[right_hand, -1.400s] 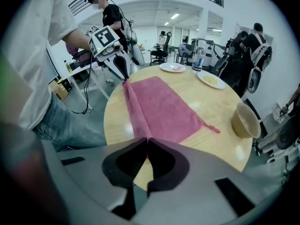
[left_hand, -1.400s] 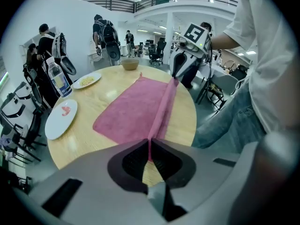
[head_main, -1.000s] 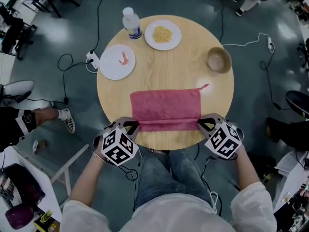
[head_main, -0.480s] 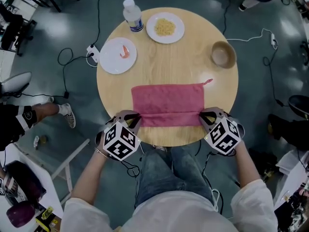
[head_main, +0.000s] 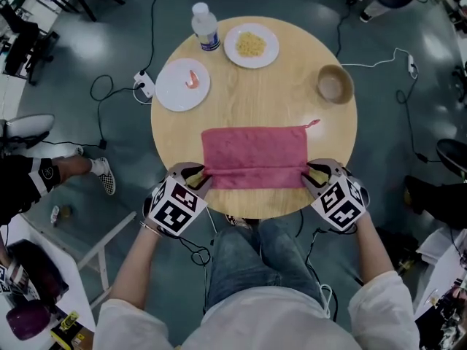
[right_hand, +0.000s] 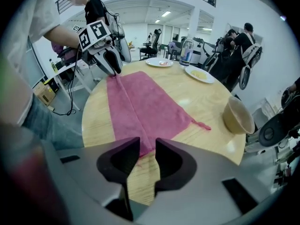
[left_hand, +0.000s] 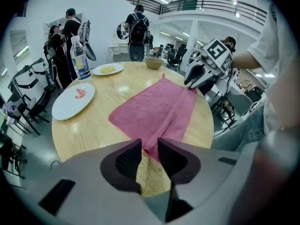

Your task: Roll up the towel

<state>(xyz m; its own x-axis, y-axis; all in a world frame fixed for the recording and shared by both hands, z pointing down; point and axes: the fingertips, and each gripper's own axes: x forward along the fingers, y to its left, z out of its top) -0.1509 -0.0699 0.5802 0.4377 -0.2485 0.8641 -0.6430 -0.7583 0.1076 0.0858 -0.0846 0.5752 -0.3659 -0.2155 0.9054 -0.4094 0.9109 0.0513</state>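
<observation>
Round wooden bench [head_main: 255, 104] in a big open office sort of space, with cables trailing over the floor around it. The pink towel [head_main: 252, 152] lies flat on the near half of the bench, its near edge turned over into a narrow band. The left gripper [head_main: 197, 182] sits at the left end of that band and the right gripper [head_main: 314, 179] at the right end. Both sets of fingers [left_hand: 125, 159] have just been opening. They're a little apart now, released, with the towel's corner right at the gap but not pinched. On the far side are a water bottle [head_main: 206, 28], a plate of yellow food [head_main: 251, 44], a plate with something pink [head_main: 184, 84] and a bowl [head_main: 334, 84].
</observation>
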